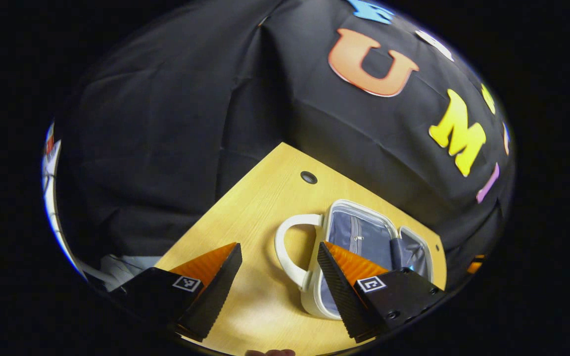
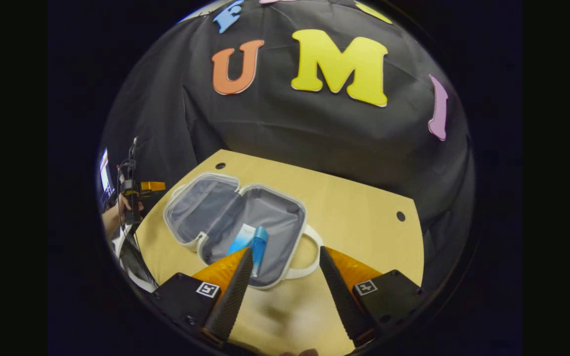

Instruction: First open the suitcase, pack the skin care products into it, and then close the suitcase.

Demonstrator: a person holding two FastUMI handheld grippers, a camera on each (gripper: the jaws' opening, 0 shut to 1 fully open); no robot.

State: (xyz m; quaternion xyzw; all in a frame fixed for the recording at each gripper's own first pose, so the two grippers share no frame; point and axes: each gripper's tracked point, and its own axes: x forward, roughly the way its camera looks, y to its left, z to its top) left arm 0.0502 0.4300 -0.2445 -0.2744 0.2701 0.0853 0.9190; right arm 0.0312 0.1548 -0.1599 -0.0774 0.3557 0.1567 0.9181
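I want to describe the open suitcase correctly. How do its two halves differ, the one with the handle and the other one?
The handle half holds a blue bottle and a pale tube; the other half holds nothing. The handle half carries the white handle; the other half has none. Both lie open on the wooden table, grey-lined with white rims.

Suitcase (image 2: 235, 222) lies open on the surface (image 2: 354, 207), ahead of the right gripper (image 2: 285, 277) and slightly left of it. Two skin care products (image 2: 255, 244) lie inside the half nearer that gripper, just beyond its left finger. Suitcase handle (image 2: 309, 257) sits between case and gripper. In the left gripper view, the suitcase lies ahead-right of the left gripper (image 1: 277, 277), handle toward it.
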